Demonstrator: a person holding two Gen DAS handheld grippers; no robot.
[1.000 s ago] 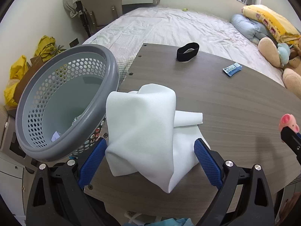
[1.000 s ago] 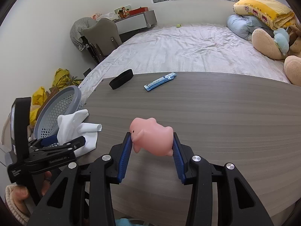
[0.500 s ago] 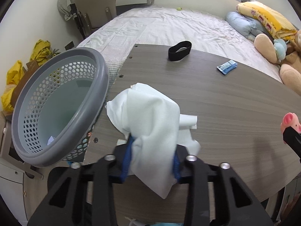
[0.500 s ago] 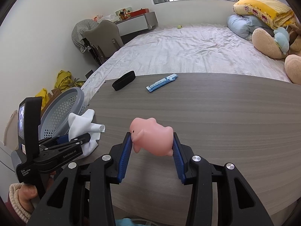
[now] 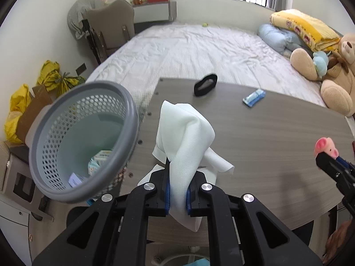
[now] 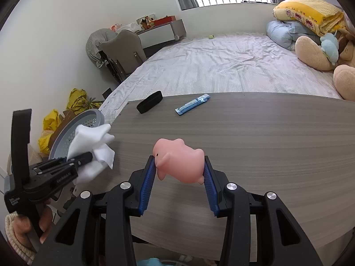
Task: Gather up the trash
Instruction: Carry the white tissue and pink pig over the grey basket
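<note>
My left gripper (image 5: 177,196) is shut on a crumpled white tissue (image 5: 185,137) and holds it lifted above the left end of the grey wooden table (image 5: 266,137). The tissue also shows in the right wrist view (image 6: 91,143). A grey perforated trash basket (image 5: 77,141) stands tilted just left of the table edge, with a few scraps inside. My right gripper (image 6: 179,173) is shut on a pink toy pig (image 6: 179,163) above the table's near side. A blue wrapper (image 5: 254,97) lies on the far part of the table.
A black band (image 5: 205,85) lies near the table's far edge. Behind the table is a bed (image 5: 199,51) with pillows and a teddy bear (image 5: 332,73). Yellow bags (image 5: 55,77) and a chair (image 5: 108,28) stand at the left wall.
My left gripper closed on the tissue and lifted it off the table, drawing back a little. The right gripper kept holding the pig, nearly still.
</note>
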